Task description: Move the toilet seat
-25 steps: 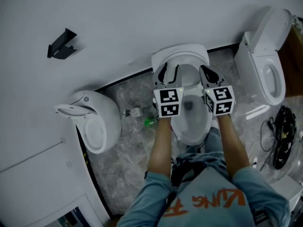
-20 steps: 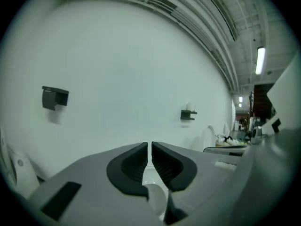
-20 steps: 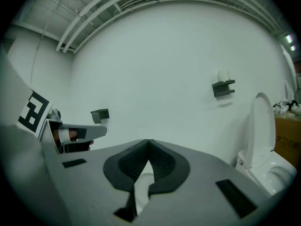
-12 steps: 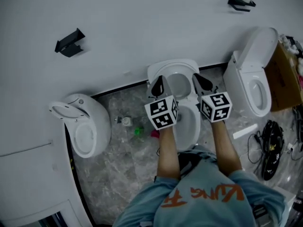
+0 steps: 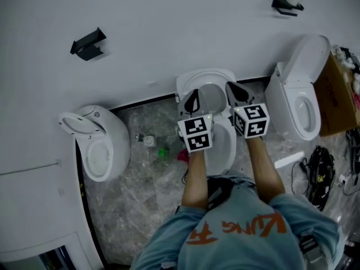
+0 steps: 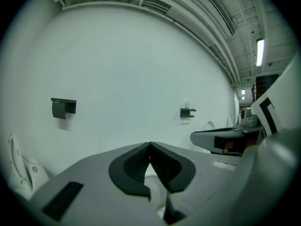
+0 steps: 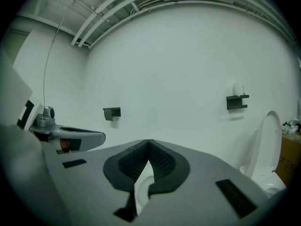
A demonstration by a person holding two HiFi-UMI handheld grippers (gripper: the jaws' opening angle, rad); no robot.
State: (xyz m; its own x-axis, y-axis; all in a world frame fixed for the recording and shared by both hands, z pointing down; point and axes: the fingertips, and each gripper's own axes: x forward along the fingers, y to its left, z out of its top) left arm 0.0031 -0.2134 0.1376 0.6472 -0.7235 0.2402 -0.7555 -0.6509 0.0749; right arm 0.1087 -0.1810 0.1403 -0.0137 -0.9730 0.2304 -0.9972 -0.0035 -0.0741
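Observation:
In the head view a white toilet (image 5: 224,145) stands against the wall straight in front of the person. Its seat and lid (image 5: 205,83) stand raised at the back. My left gripper (image 5: 193,99) is over the left side of that raised part and is shut, with its pads (image 6: 141,161) meeting at the tips and nothing seen between them. My right gripper (image 5: 232,90) is over the right side and is also shut, and its pads (image 7: 160,161) are closed on nothing. Whether either gripper touches the seat is hidden by the grippers themselves.
A second toilet (image 5: 100,145) stands to the left and a third (image 5: 301,97) to the right, both with lids up. Two black holders (image 5: 89,43) (image 5: 286,3) hang on the wall. A cardboard box (image 5: 342,94), cables (image 5: 316,176) and small items (image 5: 163,152) lie on the marble floor.
The left gripper's fingers stood apart a second ago and are now closed. Both grippers stay side by side over the middle toilet while the head view has shifted a little.

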